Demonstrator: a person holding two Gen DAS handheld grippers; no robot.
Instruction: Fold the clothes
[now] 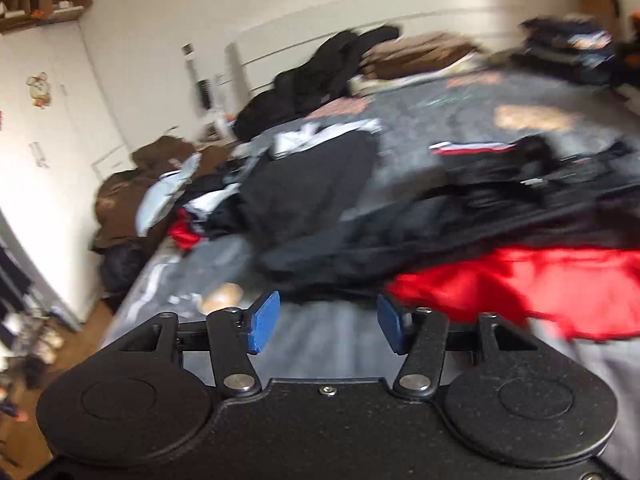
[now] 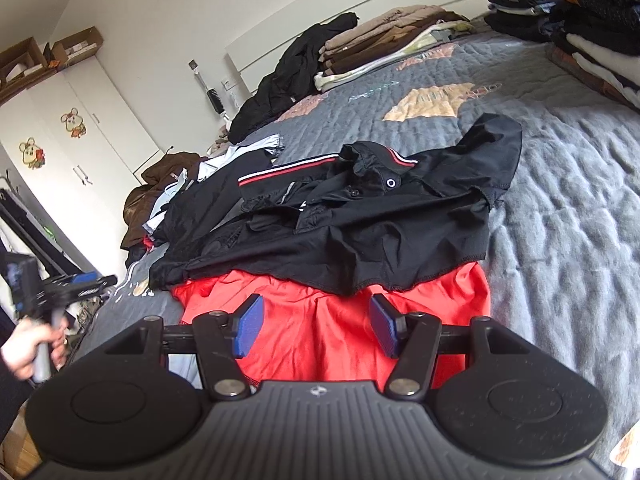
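Observation:
A crumpled black polo shirt [image 2: 380, 224] with a red-and-white striped collar lies on the grey quilt [image 2: 568, 208], partly over a red garment [image 2: 332, 332]. My right gripper [image 2: 316, 326] hovers just above the red cloth, open, with nothing between its blue pads. The left wrist view is blurred; my left gripper [image 1: 326, 322] is open and empty near the bed's left edge, with the black shirt [image 1: 460, 232] and red garment [image 1: 540, 288] ahead to its right. In the right wrist view a hand [image 2: 28, 344] holds the left gripper [image 2: 86, 282] beyond the bed's left side.
A heap of unfolded clothes [image 2: 192, 200] with a brown garment [image 2: 160, 176] sits on the bed's left. A black jacket [image 2: 288, 80] and folded stacks [image 2: 384, 36] lie at the back, with more stacks [image 2: 592, 20] at the right. A white wardrobe [image 2: 80, 140] stands left.

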